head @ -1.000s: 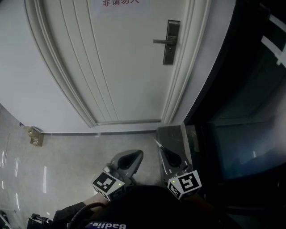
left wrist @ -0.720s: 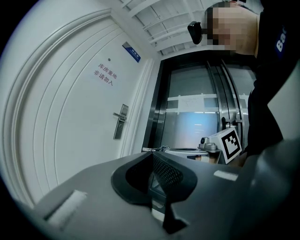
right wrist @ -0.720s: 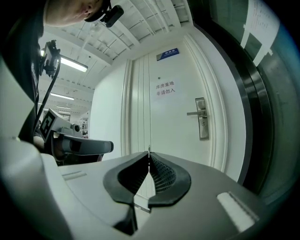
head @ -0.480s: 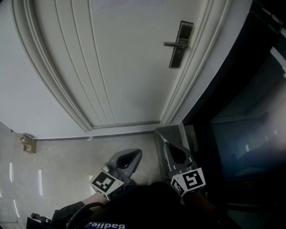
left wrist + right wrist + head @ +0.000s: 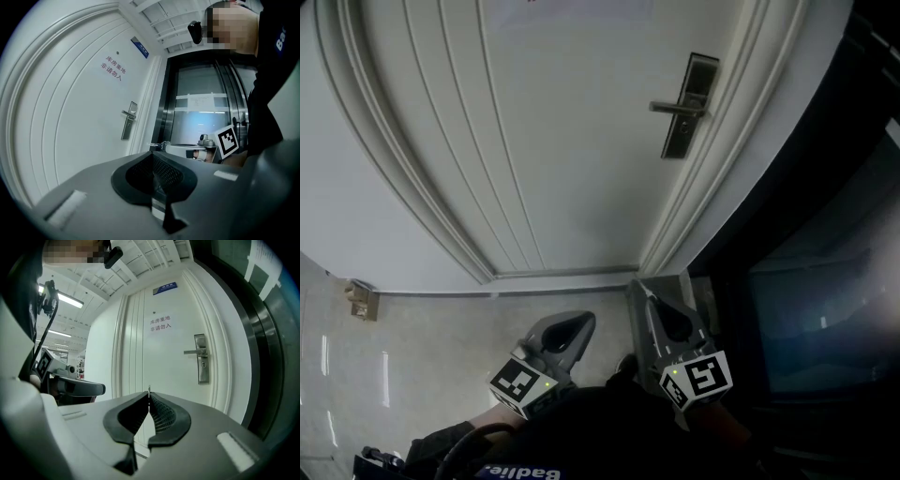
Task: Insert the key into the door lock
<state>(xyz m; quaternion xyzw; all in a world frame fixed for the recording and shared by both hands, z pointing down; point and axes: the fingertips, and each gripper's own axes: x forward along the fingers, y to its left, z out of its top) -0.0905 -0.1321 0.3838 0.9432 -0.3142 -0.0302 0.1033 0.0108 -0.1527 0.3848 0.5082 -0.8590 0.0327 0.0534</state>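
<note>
The white door (image 5: 562,141) carries a metal lock plate (image 5: 686,105) with a lever handle (image 5: 673,108), up and to the right in the head view. My right gripper (image 5: 641,291) points at the door, shut on a thin silver key. The key's tip (image 5: 149,390) sticks out past the closed jaws, left of and below the lock plate (image 5: 202,365) and well short of it. My left gripper (image 5: 579,322) is beside it on the left, with its jaws together and nothing in them. From the left gripper (image 5: 151,155) the lock plate (image 5: 127,126) and the key (image 5: 155,144) also show.
Dark glass and metal doors (image 5: 806,281) stand to the right of the door frame. A small brown object (image 5: 361,302) sits on the tiled floor at the left wall. A sign with red characters (image 5: 161,323) hangs on the door above handle height.
The door and its handle have drawn closer and shifted up and right in the head view. Both grippers have come nearer the door, still side by side and shut.
</note>
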